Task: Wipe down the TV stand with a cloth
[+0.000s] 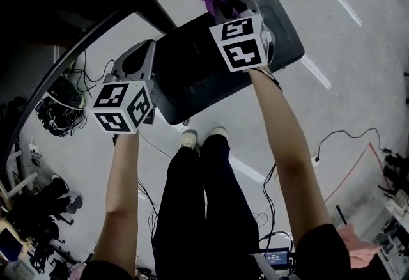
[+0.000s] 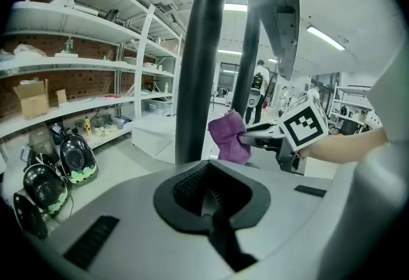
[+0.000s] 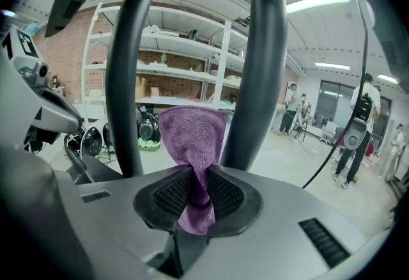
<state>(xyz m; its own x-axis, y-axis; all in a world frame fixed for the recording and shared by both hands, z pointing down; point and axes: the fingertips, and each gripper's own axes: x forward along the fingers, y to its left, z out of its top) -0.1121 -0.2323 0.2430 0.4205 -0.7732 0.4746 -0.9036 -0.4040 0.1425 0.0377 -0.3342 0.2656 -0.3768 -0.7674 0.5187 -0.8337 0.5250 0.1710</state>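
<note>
- Stand (image 1: 192, 80): dark base on floor below both grippers, two poles (image 3: 265, 80) rising from it.
- L gripper (image 2: 208, 199): jaws together, nothing in them, near base's left edge.
- Cloth (image 3: 190, 135): purple, up btwn poles; contact w/ either unclear.
- R gripper (image 3: 193, 190): jaws clamped on cloth's bunched end.
- Risk: hard rub on a pole could drag cloth out of that small pinch; R gripper body may knock pole.
</note>
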